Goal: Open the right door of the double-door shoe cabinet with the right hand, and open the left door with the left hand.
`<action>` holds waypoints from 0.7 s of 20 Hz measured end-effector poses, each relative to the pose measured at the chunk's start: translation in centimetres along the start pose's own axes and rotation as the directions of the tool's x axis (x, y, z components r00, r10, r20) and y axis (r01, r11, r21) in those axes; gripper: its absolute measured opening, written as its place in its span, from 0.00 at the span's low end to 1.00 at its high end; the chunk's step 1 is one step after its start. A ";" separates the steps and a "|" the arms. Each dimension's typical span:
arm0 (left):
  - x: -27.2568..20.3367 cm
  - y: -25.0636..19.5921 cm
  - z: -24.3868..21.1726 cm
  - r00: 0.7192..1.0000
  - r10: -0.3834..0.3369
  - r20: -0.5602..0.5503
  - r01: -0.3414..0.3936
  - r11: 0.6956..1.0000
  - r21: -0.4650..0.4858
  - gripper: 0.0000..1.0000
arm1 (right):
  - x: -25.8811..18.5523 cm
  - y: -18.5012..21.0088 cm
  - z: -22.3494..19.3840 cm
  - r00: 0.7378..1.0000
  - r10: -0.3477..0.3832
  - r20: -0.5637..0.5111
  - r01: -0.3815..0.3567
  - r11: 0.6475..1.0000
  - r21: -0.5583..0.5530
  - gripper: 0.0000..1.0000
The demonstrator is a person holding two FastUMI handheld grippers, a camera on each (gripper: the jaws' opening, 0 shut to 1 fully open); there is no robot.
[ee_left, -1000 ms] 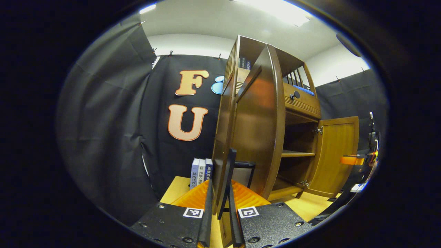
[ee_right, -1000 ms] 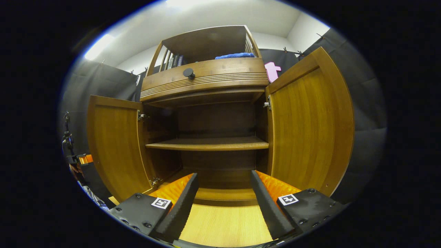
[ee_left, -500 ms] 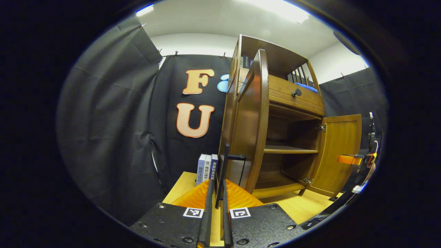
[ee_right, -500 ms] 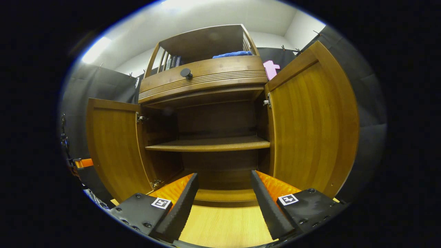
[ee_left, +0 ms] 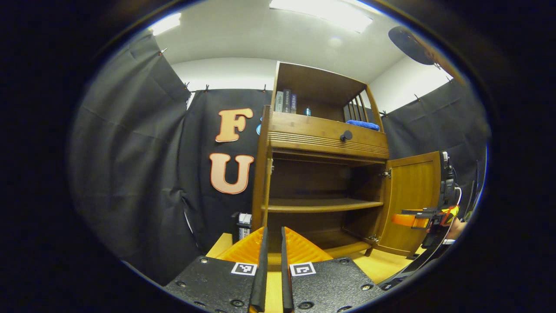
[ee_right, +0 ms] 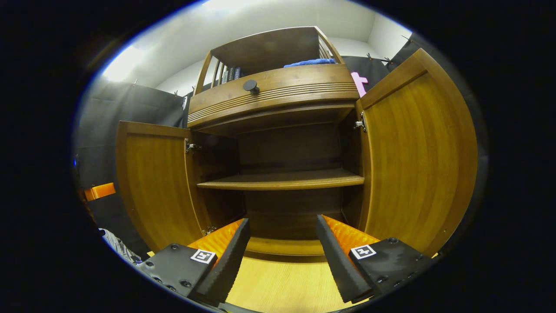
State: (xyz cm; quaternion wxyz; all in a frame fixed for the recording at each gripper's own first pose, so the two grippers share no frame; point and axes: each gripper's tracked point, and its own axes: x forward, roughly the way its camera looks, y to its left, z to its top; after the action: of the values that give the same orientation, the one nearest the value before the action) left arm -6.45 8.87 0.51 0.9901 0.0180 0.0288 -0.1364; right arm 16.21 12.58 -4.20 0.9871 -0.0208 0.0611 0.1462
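Note:
The brown wooden shoe cabinet stands with both lower doors swung wide open. In the left gripper view the left door shows edge-on and the right door stands open at the right. My left gripper is shut to a narrow slit with nothing between its fingers, a little in front of the cabinet's base. My right gripper is open and holds nothing, facing the bare shelves between the left door and the right door. The right gripper also shows beside the right door.
A middle shelf divides the open compartment. Above it sits a drawer with a round black knob, with a blue cloth and books on top. More books stand left of the cabinet on the light wooden table.
My left gripper has let go of the left door's black handle and turned right to face the cabinet. The left door has swung fully open. The right gripper has stayed open, barely shifting.

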 end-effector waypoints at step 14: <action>8.7 -11.2 -4.2 1.000 -0.008 -0.027 0.005 0.996 -0.089 0.19 | -1.5 -1.7 0.1 0.996 -0.088 0.017 0.088 0.996 0.002 0.98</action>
State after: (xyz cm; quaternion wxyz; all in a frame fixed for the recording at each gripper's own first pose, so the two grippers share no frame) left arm -1.32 -4.05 -4.54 0.9889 -0.0244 0.0486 -0.1381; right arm 15.29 10.50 -3.85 0.9931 -0.0216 0.0520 0.1027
